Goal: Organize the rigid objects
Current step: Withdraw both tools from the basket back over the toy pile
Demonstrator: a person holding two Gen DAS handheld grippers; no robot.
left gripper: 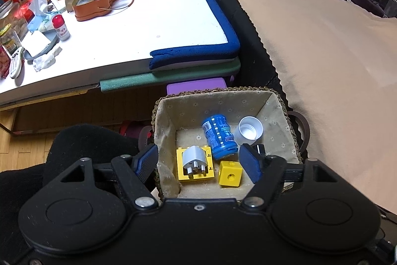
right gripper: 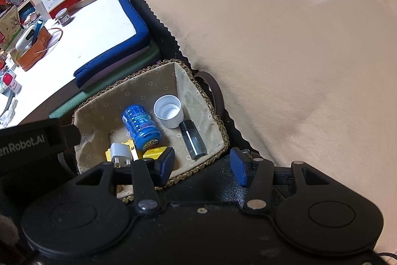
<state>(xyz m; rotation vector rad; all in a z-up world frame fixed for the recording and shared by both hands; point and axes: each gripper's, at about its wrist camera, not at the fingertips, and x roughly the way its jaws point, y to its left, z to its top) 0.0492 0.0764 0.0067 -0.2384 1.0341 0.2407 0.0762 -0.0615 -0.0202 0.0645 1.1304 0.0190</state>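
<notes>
basket [left gripper: 280,101]: beige floral lining | bottle [left gripper: 219,140]: blue | cap [left gripper: 250,131]: white | cube [left gripper: 229,174]: yellow | cloth [left gripper: 322,46]: peach

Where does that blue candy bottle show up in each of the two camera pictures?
Left wrist view: the blue candy bottle lies in the basket, lower centre, left of the white cap.
Right wrist view: the bottle lies left of centre, in the basket.
Shared landmark: the white cap beside it.
</notes>
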